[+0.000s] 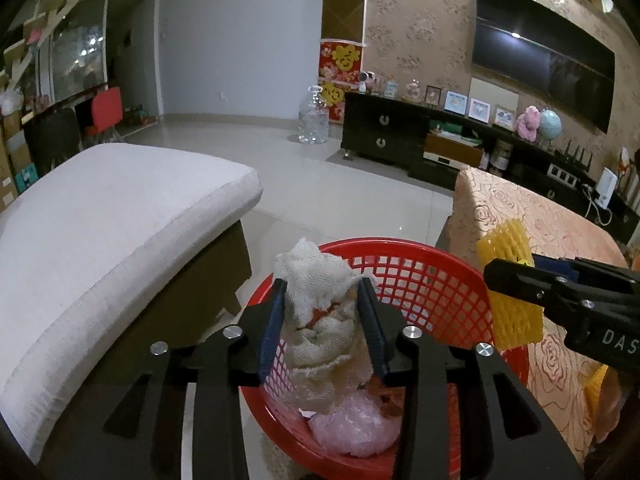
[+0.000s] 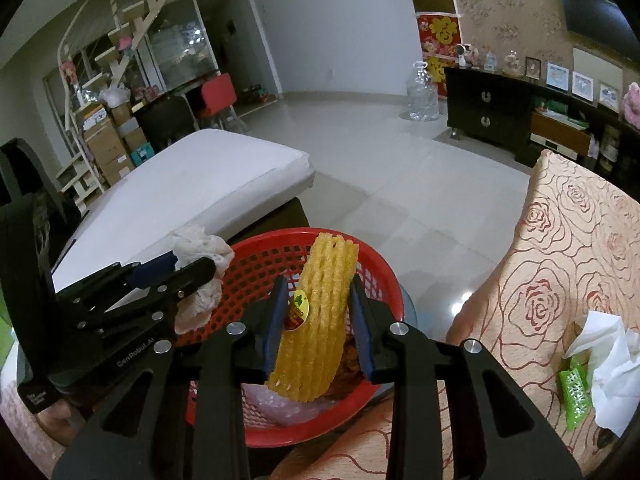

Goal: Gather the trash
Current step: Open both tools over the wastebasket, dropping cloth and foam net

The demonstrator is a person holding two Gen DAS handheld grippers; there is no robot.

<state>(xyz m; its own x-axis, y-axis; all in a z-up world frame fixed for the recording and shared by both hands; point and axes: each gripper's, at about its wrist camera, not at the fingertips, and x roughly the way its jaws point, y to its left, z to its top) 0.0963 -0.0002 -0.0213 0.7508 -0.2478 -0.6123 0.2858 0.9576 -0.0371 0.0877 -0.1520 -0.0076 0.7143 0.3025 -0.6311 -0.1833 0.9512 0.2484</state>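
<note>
A white sofa cushion (image 1: 100, 232) is lying at the left and a counter under a rose-patterned cloth (image 2: 568, 264) is standing at the right, with a red mesh basket (image 1: 420, 280) sitting between them, near both cameras. Both grippers are angling downward over the basket. The left gripper (image 1: 324, 292) is holding a crumpled white foam net (image 1: 316, 280) between its jaws, above pink plastic in the basket. The right gripper (image 2: 316, 300) is keeping a yellow foam fruit net (image 2: 320, 312) with a round sticker between its jaws, the pads barely touching its sides. A white tissue (image 2: 608, 360) and green wrapper (image 2: 574, 396) are lying on the counter.
</note>
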